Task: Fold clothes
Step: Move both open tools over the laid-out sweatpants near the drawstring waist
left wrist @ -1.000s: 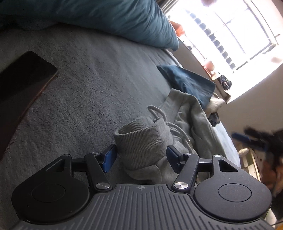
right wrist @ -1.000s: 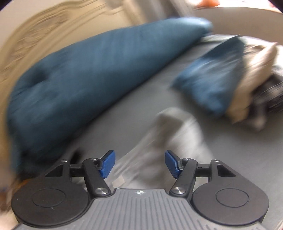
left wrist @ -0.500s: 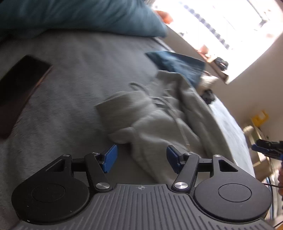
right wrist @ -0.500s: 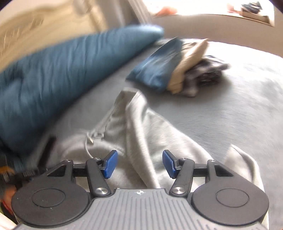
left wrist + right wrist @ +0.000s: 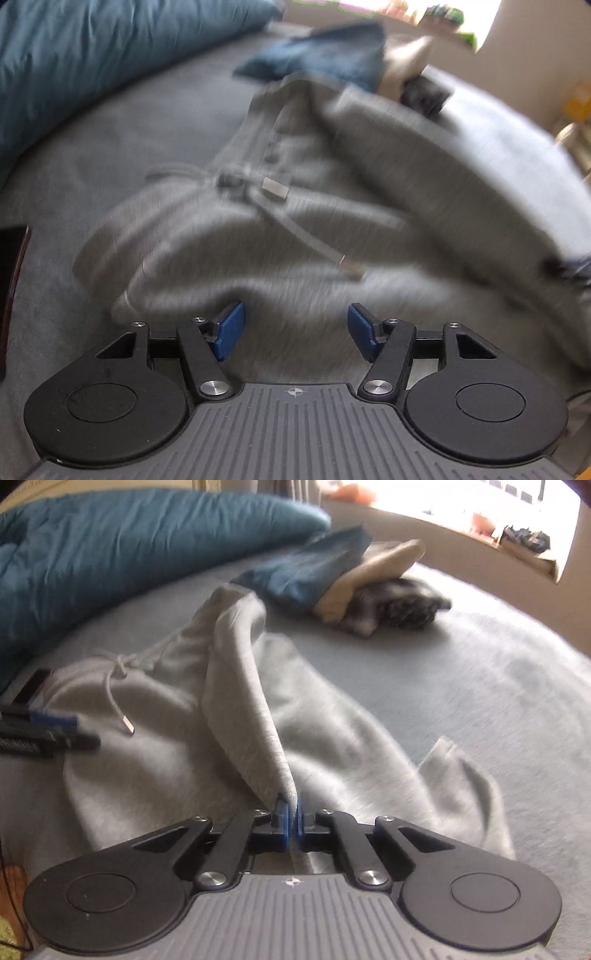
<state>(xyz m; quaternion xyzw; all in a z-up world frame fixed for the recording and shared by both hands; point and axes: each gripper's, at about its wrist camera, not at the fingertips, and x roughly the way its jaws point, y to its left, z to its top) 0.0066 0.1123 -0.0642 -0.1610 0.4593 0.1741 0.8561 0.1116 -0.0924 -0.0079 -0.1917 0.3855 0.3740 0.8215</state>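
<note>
Since the earlier frame the right gripper (image 5: 291,821) has come down onto the grey sweatpants (image 5: 236,709) and its jaws have just been closing, with a fold of the cloth now pinched between them. The left gripper (image 5: 293,330) has been swung off the ribbed cuff it straddled earlier and is now held over the middle of the pants, jaws standing apart, nothing between the pads; the view is blurred.

The sweatpants are spread on the grey bed cover (image 5: 498,672), waistband and drawstring (image 5: 118,686) towards the left, a leg trailing to the near right. The pinched fold is drawn up as a ridge running from the right gripper away to the far side, so the long axis of the lifted part lies straight ahead of that gripper. The left gripper is seen at the left edge of the right wrist view, just beside the drawstring end, so the waistband is judged nearer to it.

A pile of other clothes (image 5: 354,587) lies at the far side, apart from the pants; a blue duvet (image 5: 129,542) is bunched at the far left. A dark flat thing (image 5: 11,295) lies on the cover at the left edge. No containers are seen.
</note>
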